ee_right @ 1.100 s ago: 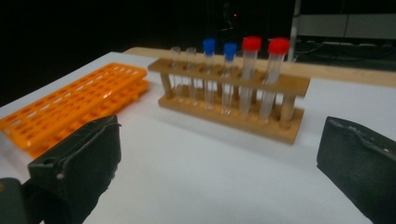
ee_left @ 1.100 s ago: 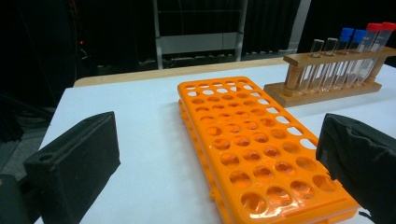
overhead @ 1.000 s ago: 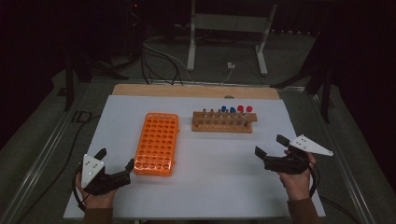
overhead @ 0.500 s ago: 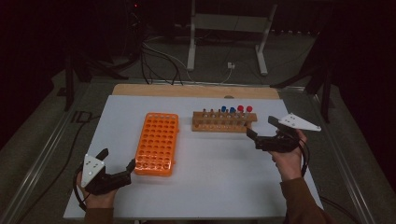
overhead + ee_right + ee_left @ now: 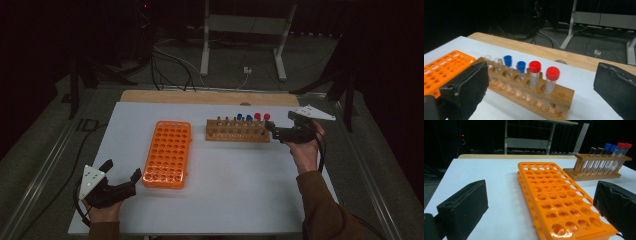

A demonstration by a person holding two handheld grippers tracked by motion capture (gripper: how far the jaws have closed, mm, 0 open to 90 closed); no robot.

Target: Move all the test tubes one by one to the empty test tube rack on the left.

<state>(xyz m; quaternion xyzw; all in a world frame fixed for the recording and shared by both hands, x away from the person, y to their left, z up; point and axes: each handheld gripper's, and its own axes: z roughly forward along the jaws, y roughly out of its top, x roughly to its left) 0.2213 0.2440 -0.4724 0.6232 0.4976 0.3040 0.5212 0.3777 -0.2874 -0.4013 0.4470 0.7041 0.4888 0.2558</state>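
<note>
Red-capped clear plastic tube (image 5: 550, 81), light, slippery, upright in the wooden rack (image 5: 529, 96) just ahead of the open right hand-held gripper (image 5: 274, 130), whose jaws have just been closing slightly with nothing between them, is best pinched just below the cap.

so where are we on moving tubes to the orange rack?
Nothing moved yet: orange rack has every hole empty, the tubes all sit in the wooden rack. In hand: right gripper, jaws just closing slightly but open and empty, nears its red-capped end. Left gripper idles open. All transfers remain.

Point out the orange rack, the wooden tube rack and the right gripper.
orange rack (image 5: 167, 154), high view, middle of its hole grid
wooden tube rack (image 5: 564, 95), right gripper view, top rail's near end
right gripper (image 5: 274, 129), high view, between its fingertips
</note>
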